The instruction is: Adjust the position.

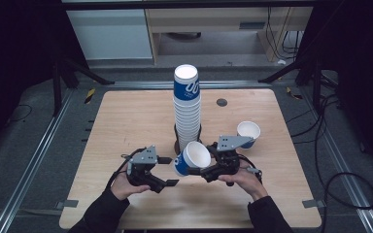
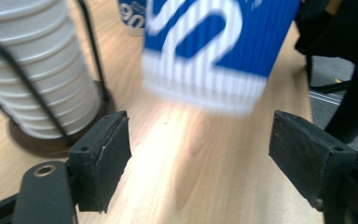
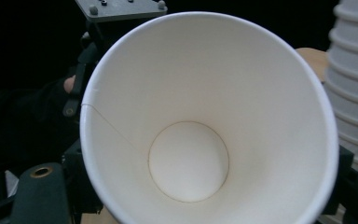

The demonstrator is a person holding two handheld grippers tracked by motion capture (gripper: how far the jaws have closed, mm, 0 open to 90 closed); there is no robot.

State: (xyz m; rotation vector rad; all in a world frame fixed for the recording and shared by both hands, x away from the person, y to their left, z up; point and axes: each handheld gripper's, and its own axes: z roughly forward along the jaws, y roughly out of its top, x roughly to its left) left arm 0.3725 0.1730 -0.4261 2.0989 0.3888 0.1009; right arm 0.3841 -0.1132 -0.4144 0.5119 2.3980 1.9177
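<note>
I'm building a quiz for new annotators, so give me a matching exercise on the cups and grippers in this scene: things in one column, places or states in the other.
Things:
1. held cup
2. cup stack
3. single cup
4. left gripper

States:
A. jaws open, nothing between them
B. upright in a wire holder
C. tipped on its side in the right gripper
D. standing alone near the table's right edge

Pairs: 1-C, 2-B, 3-D, 4-A

Ribbed blue-and-white paper cup with smooth matt white inside, stack of ribbed white paper cups in thin black wire holder, pale wood-grain tabletop, matt black rubbery gripper pads
</note>
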